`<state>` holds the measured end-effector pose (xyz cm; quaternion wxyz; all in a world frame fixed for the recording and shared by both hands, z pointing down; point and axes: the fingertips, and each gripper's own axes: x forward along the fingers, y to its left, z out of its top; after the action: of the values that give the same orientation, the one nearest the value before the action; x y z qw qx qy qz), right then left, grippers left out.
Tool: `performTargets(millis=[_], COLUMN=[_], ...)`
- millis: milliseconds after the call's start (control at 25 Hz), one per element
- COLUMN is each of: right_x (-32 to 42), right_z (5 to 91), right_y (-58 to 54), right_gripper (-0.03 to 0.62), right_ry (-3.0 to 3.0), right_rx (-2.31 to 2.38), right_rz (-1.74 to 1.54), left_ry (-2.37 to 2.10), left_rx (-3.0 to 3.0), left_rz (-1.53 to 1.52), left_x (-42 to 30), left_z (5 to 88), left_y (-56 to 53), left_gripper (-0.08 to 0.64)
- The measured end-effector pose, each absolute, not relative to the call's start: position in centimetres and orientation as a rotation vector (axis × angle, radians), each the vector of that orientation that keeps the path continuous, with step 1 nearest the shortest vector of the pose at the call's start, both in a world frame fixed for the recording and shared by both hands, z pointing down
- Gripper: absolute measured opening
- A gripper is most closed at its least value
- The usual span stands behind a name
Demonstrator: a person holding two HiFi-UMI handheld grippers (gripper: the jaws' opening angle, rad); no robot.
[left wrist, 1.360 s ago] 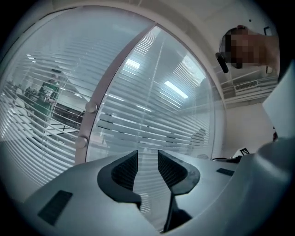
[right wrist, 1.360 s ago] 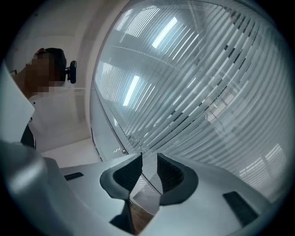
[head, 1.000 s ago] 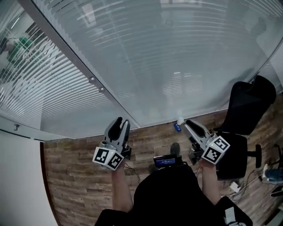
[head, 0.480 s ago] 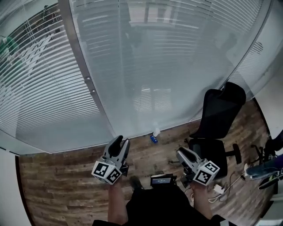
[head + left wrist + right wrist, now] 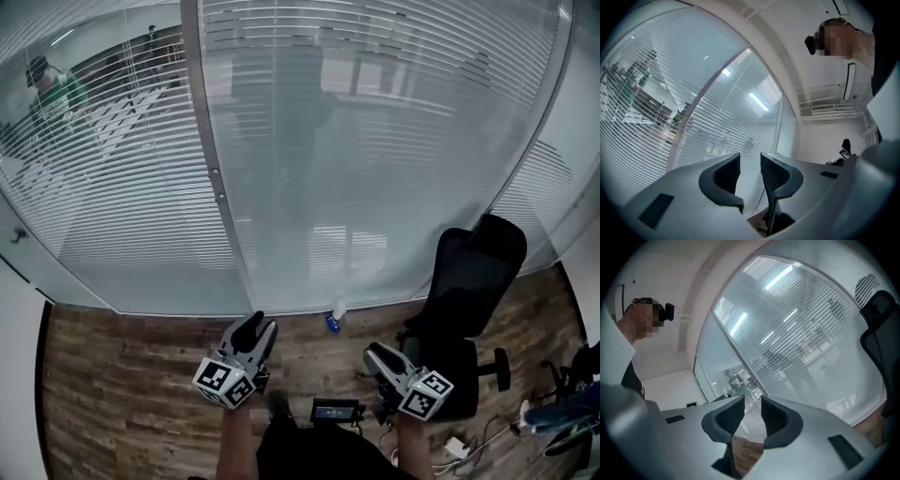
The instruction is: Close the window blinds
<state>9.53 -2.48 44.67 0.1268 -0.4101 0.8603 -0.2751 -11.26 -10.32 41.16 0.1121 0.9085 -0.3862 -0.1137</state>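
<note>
I am only getting started: the white slatted window blinds (image 5: 375, 131) hang right in front of me with gaps between the slats, and I think I must next reach up and find the part that turns them. My left tongs (image 5: 255, 324) and right tongs (image 5: 372, 352) are low down, both spread a little. They hold and touch nothing.

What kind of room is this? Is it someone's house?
Most likely an office, not a house. It has big glass walls covered with slatted blinds, a black swivel chair, and a wood-pattern floor.
</note>
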Motion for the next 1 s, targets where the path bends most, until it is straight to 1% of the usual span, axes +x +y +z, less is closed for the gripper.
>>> performTargets(millis=[160, 360, 560, 840, 1000], right_x=[13.5, 13.1, 11.8, 11.5, 12.2], right_z=[45.5, 47.7, 46.5, 43.6, 42.8], right_y=[1.2, 4.4, 6.4, 9.6, 11.3], right_gripper=[0.101, 0.101, 0.101, 0.101, 0.101], right_ry=[2.462, 2.476, 2.480, 2.453, 2.443], right_rx=[-1.160, -1.027, -0.930, -0.980, -1.064], right_rz=[-0.832, -0.924, -0.897, -0.782, -0.723], left_ry=[-1.152, -1.319, -1.437, -1.330, -1.243], left_rx=[2.718, 2.690, 2.666, 2.764, 2.794], left_rz=[-0.268, -0.131, -0.078, -0.136, -0.159], left_x=[-7.9, -9.7, -11.7, -10.9, -10.3], left_z=[40.2, 40.2, 38.0, 35.5, 35.9], left_y=[-4.6, 1.4, 5.4, 7.8, 8.8], left_gripper=[0.144, 0.144, 0.143, 0.144, 0.143])
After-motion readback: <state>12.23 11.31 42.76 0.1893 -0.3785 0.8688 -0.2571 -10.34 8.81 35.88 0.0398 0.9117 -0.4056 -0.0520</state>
